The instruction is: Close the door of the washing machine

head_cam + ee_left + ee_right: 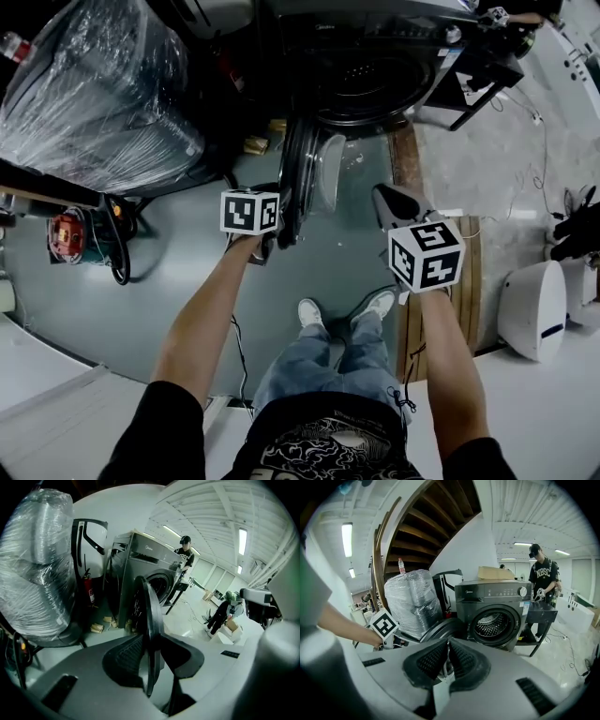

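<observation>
Now, with the fingers point(124, 660) of the left gripper point(151, 641) pinching the edge of the open door point(302, 169) and the right gripper point(448, 645) closed and empty, the person should swing it slowly toward the washing machine point(497, 606) until it clicks.

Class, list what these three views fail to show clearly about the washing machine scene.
Head view: the left gripper jaws, hidden behind its marker cube and the washing machine door.
Right gripper view: control panel print, too small to read.
Every view: contents of the plastic-wrapped bundle, veiled by film.
</observation>
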